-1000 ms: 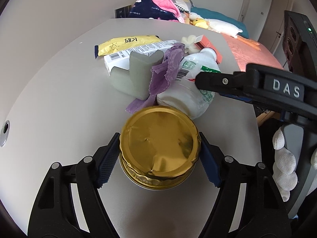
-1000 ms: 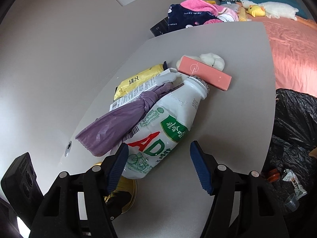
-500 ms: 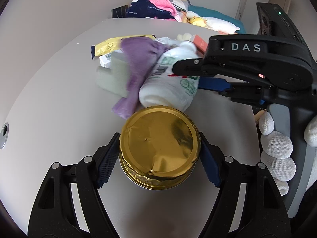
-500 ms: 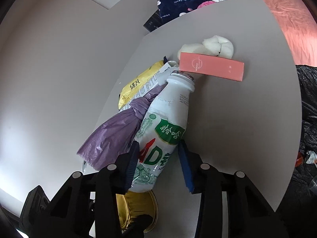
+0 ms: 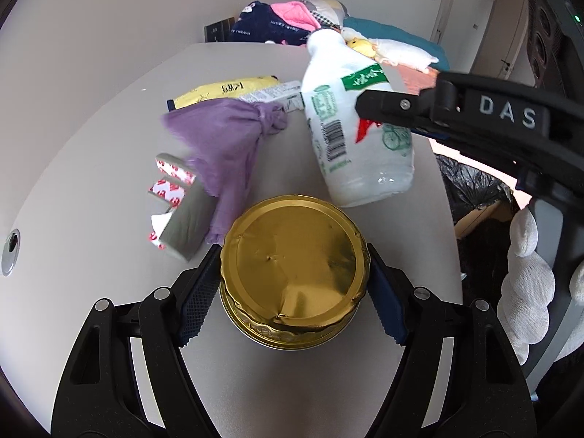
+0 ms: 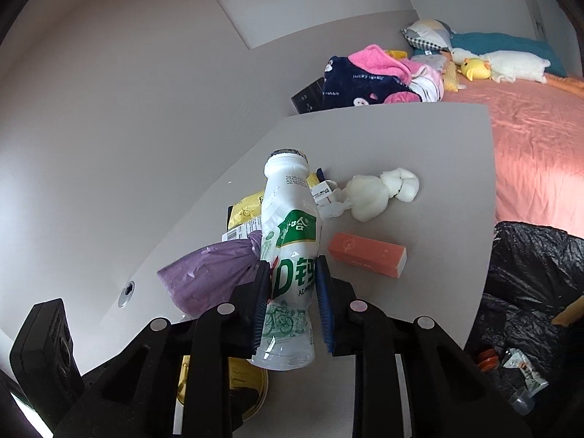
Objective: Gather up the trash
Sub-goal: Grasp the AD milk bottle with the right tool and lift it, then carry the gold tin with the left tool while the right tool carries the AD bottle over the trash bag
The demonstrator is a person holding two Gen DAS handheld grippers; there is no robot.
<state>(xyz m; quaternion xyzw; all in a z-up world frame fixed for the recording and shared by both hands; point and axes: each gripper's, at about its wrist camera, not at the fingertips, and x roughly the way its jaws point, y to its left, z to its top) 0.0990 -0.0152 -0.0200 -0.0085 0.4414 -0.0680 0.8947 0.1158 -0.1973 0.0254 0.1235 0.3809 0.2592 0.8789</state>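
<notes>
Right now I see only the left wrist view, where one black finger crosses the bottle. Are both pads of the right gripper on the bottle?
Observer: Yes. In the right wrist view the right gripper has just been closing, and both pads now press the bottle at its label.
Operator: Is more trash hidden behind the bottle?
Observer: A pink box lies on the table, right of the bottle.
Operator: Anything else there?
Observer: A white wad lies beyond the box, apart from it.
</notes>
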